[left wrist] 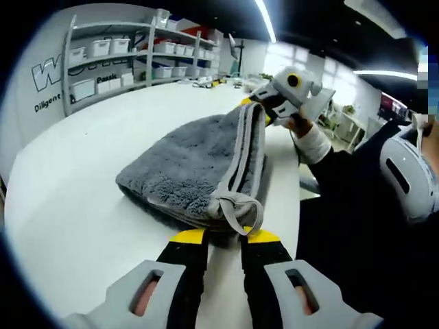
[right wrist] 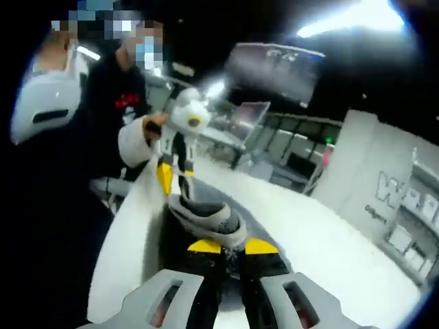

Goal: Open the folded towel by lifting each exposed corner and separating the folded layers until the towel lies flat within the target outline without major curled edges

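A grey fluffy towel (left wrist: 185, 164) with a pale hem lies folded on the white table (left wrist: 75, 185), close to its right edge. My left gripper (left wrist: 224, 236) is shut on the towel's near corner, where a hem loop (left wrist: 240, 209) hangs. The right gripper (left wrist: 257, 110) is shut on the far corner and holds that edge raised off the table. In the right gripper view my right gripper (right wrist: 232, 247) pinches a bunched towel corner (right wrist: 209, 216). Beyond it the left gripper (right wrist: 171, 175) grips the opposite end of the towel.
The table edge (left wrist: 299, 199) runs just right of the towel, and a person in dark clothes (left wrist: 343, 205) stands against it. Shelves with white bins (left wrist: 123, 58) line the far wall. Bare tabletop (left wrist: 137, 116) stretches left of and beyond the towel.
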The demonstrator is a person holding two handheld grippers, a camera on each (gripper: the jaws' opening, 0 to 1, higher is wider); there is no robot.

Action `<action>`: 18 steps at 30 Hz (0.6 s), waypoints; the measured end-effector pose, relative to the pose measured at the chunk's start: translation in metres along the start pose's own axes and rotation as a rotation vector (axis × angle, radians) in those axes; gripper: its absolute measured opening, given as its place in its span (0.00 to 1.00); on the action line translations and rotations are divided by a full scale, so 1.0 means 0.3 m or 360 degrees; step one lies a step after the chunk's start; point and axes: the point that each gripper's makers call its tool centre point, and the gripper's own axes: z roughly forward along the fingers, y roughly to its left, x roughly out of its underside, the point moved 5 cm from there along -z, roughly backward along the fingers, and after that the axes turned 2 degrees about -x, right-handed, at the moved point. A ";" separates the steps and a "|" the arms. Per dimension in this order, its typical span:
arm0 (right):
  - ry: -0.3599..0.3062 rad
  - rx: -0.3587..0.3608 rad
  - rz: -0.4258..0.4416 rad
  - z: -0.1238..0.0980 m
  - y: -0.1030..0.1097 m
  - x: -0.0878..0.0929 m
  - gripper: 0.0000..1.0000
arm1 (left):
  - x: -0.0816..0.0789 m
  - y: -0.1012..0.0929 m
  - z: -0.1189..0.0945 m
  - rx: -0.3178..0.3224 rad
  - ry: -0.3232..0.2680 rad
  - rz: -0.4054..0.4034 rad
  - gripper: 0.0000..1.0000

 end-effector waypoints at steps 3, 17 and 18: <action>-0.0025 0.0028 0.0124 0.003 -0.017 0.002 0.01 | -0.007 0.010 -0.005 -0.0029 -0.0028 0.0023 0.24; -0.0182 0.0037 0.0574 0.027 -0.055 -0.025 0.01 | -0.126 0.104 -0.042 -0.0298 -0.0449 0.0407 0.62; -0.0192 0.0040 0.0633 0.028 -0.060 -0.026 0.01 | -0.124 0.103 -0.043 -0.0286 -0.0448 0.0406 0.64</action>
